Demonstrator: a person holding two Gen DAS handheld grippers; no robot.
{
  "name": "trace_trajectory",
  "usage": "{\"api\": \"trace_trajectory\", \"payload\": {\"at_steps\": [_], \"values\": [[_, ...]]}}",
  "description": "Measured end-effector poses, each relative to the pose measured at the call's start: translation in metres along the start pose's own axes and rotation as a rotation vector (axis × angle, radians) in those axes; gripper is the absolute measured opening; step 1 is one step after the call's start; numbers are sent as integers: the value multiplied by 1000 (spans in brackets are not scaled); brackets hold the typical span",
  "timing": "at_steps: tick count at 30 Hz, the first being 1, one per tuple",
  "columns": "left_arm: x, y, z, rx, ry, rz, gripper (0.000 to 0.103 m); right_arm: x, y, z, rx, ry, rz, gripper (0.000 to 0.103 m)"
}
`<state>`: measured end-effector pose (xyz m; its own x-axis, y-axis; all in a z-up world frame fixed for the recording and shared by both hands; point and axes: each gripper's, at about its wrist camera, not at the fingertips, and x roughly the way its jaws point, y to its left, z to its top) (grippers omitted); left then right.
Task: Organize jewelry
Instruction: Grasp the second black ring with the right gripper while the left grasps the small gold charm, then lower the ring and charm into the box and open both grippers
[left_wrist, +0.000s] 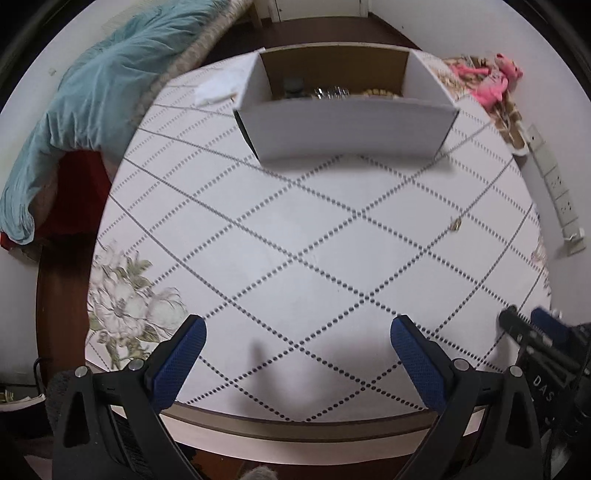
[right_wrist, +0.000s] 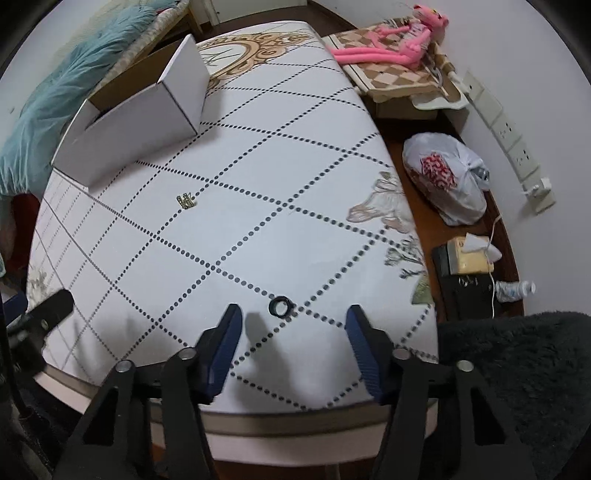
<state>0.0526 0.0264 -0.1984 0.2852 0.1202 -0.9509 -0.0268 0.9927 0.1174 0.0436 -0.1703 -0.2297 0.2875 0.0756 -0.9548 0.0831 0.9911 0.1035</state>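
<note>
A white cardboard box (left_wrist: 347, 129) stands at the far side of the quilted table and holds several jewelry pieces, among them a beaded bracelet (left_wrist: 380, 93). The box also shows in the right wrist view (right_wrist: 136, 129). A small gold piece (left_wrist: 456, 223) lies on the cloth to the right, also seen in the right wrist view (right_wrist: 185, 201). A black ring (right_wrist: 280, 306) lies on the cloth just ahead of my right gripper (right_wrist: 293, 317), between its open fingers. My left gripper (left_wrist: 297, 328) is open and empty over the near table edge.
A teal blanket (left_wrist: 92, 110) hangs at the left. A pink plush toy (right_wrist: 399, 40) lies on a checkered cloth at the back right. A white plastic bag (right_wrist: 447, 177), a tissue pack (right_wrist: 469, 254) and a bottle (right_wrist: 515, 290) lie on the wooden ledge at the right.
</note>
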Motion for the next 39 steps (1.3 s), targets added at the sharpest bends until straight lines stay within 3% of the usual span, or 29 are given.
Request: {"api": "trace_trajectory", "payload": {"at_steps": [2,4,5,8,13,15,17,22,23,27,28,39], "values": [[3,-3,-2,3,9,1,102,1,9,-2,-43,-35,-40,43],[6,-4,-2,2,11,-2,102,-1,14,-2,-67,-63,-72,18],[7,-5,-1,1,11,-7,102,-1,15,-3,-71,-74,-66,14],[9,-9,7,-12,8,-41,101,-1,11,1,-49,-76,-30,13],[10,-35,28,-12,-9,-170,101,-9,-18,17,43,-91,-2,13],[13,-52,36,2,-13,-210,94,-11,-28,25,64,-100,-9,13],[17,-66,43,18,-7,-230,77,-12,-38,31,82,-106,-15,13],[30,-94,57,52,1,-231,57,-11,-53,48,106,-118,-23,13],[31,-97,58,58,-2,-225,45,-10,-55,51,109,-120,-22,13],[34,-103,62,97,-34,-200,17,-10,-58,57,114,-126,-20,13],[34,-104,63,105,-37,-208,6,-10,-58,59,115,-127,-19,13],[10,-84,60,97,-83,-256,6,-27,-52,67,118,-156,19,13]]}}
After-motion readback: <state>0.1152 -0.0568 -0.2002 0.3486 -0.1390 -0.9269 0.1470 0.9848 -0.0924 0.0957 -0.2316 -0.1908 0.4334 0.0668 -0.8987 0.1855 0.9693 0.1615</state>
